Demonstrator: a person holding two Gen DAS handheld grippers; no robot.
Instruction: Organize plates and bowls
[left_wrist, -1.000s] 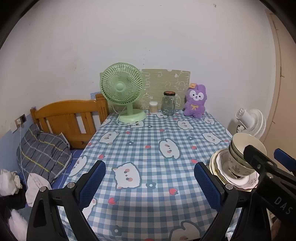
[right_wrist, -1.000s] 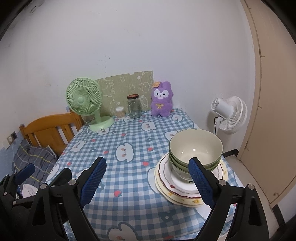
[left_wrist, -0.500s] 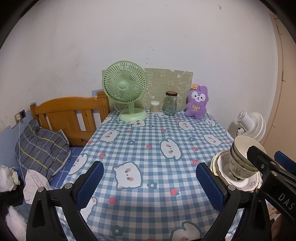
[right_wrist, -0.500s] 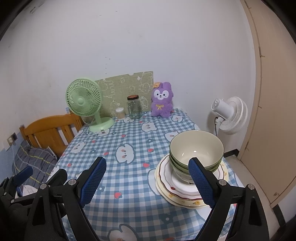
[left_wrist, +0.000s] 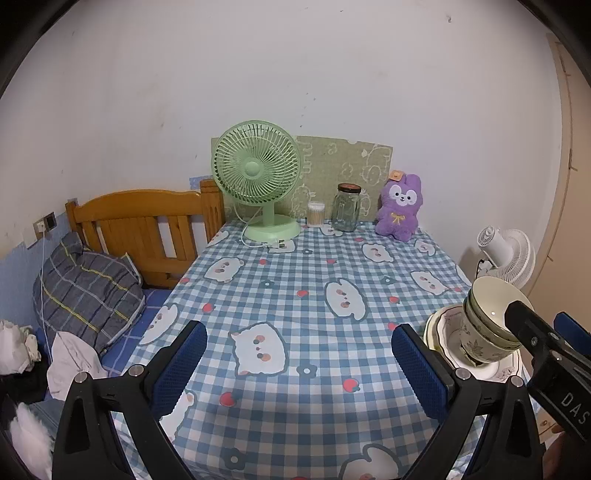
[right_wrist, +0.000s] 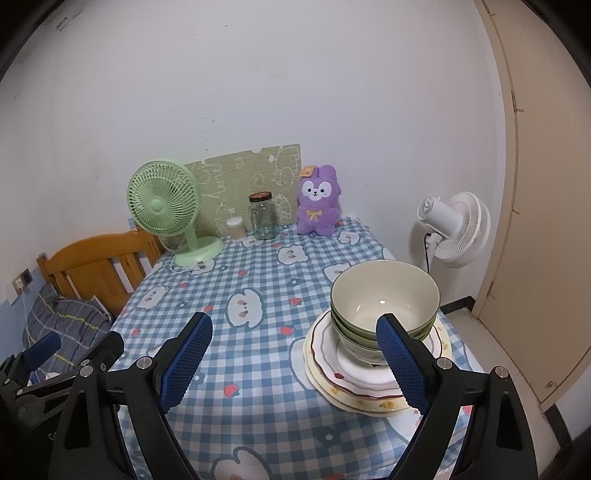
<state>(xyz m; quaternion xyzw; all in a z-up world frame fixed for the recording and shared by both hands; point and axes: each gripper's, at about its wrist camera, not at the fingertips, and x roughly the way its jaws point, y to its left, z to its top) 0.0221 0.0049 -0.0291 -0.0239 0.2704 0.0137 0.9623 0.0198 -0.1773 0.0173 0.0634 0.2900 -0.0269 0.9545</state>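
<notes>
A stack of green-rimmed bowls (right_wrist: 384, 310) sits on a stack of plates (right_wrist: 354, 376) at the table's right front. The stack also shows in the left wrist view: bowls (left_wrist: 487, 325), plates (left_wrist: 439, 328). My right gripper (right_wrist: 291, 362) is open and empty, just in front of and left of the stack, its right finger (right_wrist: 400, 365) overlapping the bowls in view. My left gripper (left_wrist: 299, 369) is open and empty over the table's front middle. The right gripper's body (left_wrist: 546, 365) shows at the right of the left wrist view.
The checked tablecloth (left_wrist: 314, 288) carries a green desk fan (left_wrist: 258, 184), a small cotton-swab jar (left_wrist: 316, 213), a glass jar (left_wrist: 346, 207) and a purple plush (left_wrist: 399, 206) along the back wall. A wooden bed headboard (left_wrist: 140, 229) and pillow stand left. A white floor fan (right_wrist: 458, 229) stands right.
Both grippers have drawn back and risen slightly, so the table looks a little farther away. Both stay open. The bowls and plates have not moved.
</notes>
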